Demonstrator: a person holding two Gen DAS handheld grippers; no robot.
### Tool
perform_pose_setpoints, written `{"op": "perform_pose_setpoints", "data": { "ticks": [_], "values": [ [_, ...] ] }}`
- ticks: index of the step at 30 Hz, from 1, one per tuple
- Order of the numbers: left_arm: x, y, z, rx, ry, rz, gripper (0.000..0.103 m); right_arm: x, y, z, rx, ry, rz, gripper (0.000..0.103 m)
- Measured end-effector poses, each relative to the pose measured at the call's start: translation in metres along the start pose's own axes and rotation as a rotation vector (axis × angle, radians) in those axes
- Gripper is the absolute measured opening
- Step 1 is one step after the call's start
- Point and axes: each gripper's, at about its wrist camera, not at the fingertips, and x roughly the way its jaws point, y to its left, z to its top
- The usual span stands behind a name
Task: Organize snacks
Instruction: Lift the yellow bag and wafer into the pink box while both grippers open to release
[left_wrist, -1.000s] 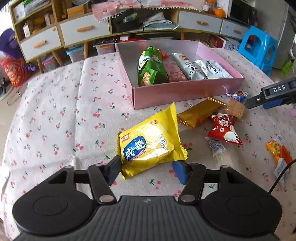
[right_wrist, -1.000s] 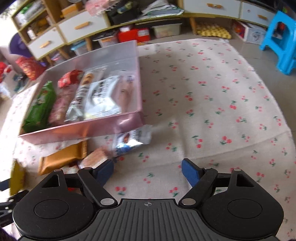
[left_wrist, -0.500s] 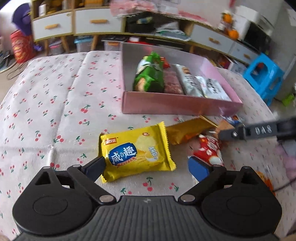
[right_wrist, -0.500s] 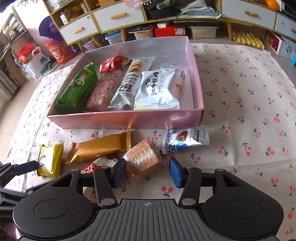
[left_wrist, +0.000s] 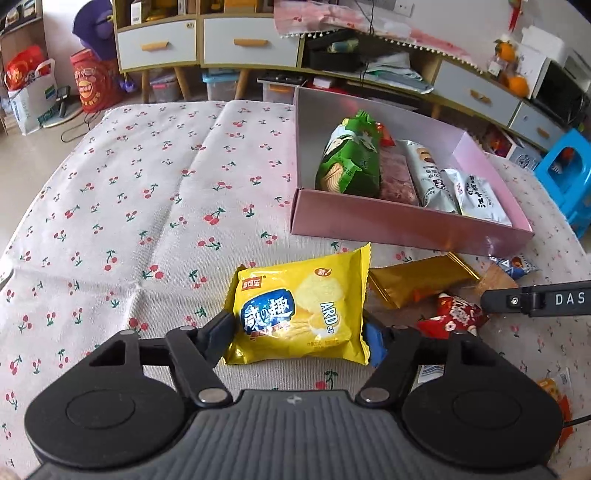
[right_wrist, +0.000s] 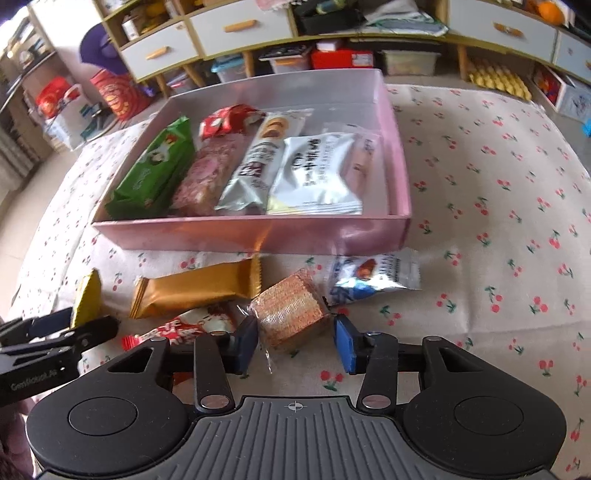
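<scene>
A yellow chip bag (left_wrist: 301, 314) lies on the cherry-print tablecloth. My left gripper (left_wrist: 299, 338) is open, its fingers on either side of the bag's near end. A clear-wrapped wafer block (right_wrist: 291, 310) lies in front of my right gripper (right_wrist: 295, 341), which is open with its fingers around the block. The pink box (right_wrist: 258, 236) holds several snack packs, among them a green pack (right_wrist: 155, 170). It also shows in the left wrist view (left_wrist: 406, 229). A gold bar (right_wrist: 195, 288), a red packet (left_wrist: 456, 314) and a blue-silver packet (right_wrist: 373, 277) lie loose before the box.
Cabinets with drawers (left_wrist: 236, 40) and floor clutter stand beyond the table. A blue stool (left_wrist: 565, 173) is at the right. An orange packet (left_wrist: 554, 391) lies near the table's right edge. The cherry-print cloth (left_wrist: 147, 184) spreads left of the box.
My left gripper has narrowed around the yellow chip bag. My right gripper has swung to face the box and closed in around the wafer block.
</scene>
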Motion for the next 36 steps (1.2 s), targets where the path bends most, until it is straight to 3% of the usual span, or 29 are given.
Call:
{"op": "perform_pose_setpoints", "data": {
  "ticks": [18,36],
  "values": [
    [-0.009,0.012,0.013,-0.067,0.011,-0.059,0.061,-0.032,-0.025,0.010,0.159,-0.027,0.107,0.043],
    [-0.032,0.008,0.042,-0.135,-0.072,-0.151,0.061,-0.052,-0.035,0.026,0.249,-0.100,0.147,0.043]
  ]
}}
